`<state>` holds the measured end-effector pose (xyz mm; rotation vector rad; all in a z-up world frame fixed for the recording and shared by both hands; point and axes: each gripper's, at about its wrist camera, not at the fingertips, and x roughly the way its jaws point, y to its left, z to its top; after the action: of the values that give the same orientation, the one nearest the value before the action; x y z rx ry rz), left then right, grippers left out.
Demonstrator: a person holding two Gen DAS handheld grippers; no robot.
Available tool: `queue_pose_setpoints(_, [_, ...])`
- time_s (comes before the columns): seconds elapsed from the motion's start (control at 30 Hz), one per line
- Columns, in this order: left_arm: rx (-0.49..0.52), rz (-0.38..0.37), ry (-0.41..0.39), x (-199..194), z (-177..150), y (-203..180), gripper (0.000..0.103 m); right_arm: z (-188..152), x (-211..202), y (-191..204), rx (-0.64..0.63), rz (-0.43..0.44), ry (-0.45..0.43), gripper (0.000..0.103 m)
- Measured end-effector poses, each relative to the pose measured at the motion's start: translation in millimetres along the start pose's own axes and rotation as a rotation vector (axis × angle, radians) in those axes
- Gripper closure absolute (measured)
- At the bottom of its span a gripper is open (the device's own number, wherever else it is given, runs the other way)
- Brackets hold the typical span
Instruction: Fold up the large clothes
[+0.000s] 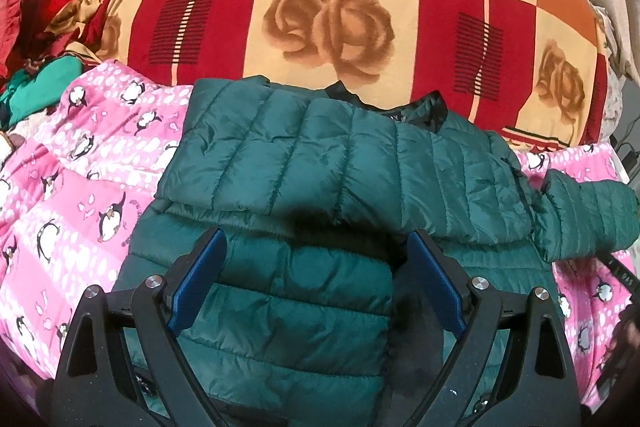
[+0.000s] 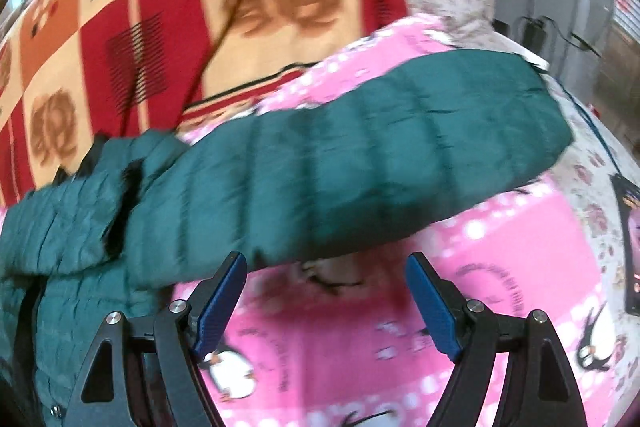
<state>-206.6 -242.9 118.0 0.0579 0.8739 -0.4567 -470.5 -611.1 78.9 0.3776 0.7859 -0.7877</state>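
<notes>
The left gripper is held wide apart over a green jacket, nothing gripped. The right gripper is likewise spread wide, empty, just beside the sleeve over a pink sheet.

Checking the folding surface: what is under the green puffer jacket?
A pink penguin-print sheet shows around the green puffer jacket and under its outstretched sleeve. Anything beneath the jacket's body is covered.

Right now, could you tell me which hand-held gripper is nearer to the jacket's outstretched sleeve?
Right. The right hand-held gripper sits open just below the sleeve, over the pink blanket. The left hand-held gripper is over the jacket's body.
</notes>
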Motion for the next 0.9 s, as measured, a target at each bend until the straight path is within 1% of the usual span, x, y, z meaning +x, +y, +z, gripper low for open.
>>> queue_pose_setpoints(0.1, [-0.015,-0.005,-0.002,1.8,-0.1,2.9,0.011,9.7,-2.8,-25.6,0.067,-0.013,-0.020,0.022])
queue_pose_setpoints(0.13, [-0.022,-0.008,0.002,3.2,-0.2,3.9,0.011,13.4,-3.4,-36.0,0.099,-0.008,-0.027,0.019])
queue_pose_setpoints(0.17, [-0.027,-0.011,0.006,4.8,-0.4,4.9,0.011,15.6,-2.2,-42.6,0.122,-0.004,-0.030,0.018])
queue_pose_setpoints(0.3, [-0.030,-0.006,0.009,10.1,0.1,6.2,0.011,25.1,2.2,-71.5,0.220,-0.005,-0.029,0.018])
queue_pose_setpoints(0.53, [-0.058,-0.008,0.004,15.9,6.8,13.9,0.011,37.5,2.9,-120.9,0.393,-0.008,-0.071,0.017])
queue_pose_setpoints(0.73, [-0.063,-0.003,0.020,24.6,5.6,16.9,0.011,42.9,15.9,-151.0,0.465,-0.031,-0.055,0.017])
queue_pose_setpoints(0.9, [-0.052,0.006,0.029,30.1,3.7,17.0,0.011,45.2,28.7,-168.8,0.524,-0.033,-0.053,0.017])
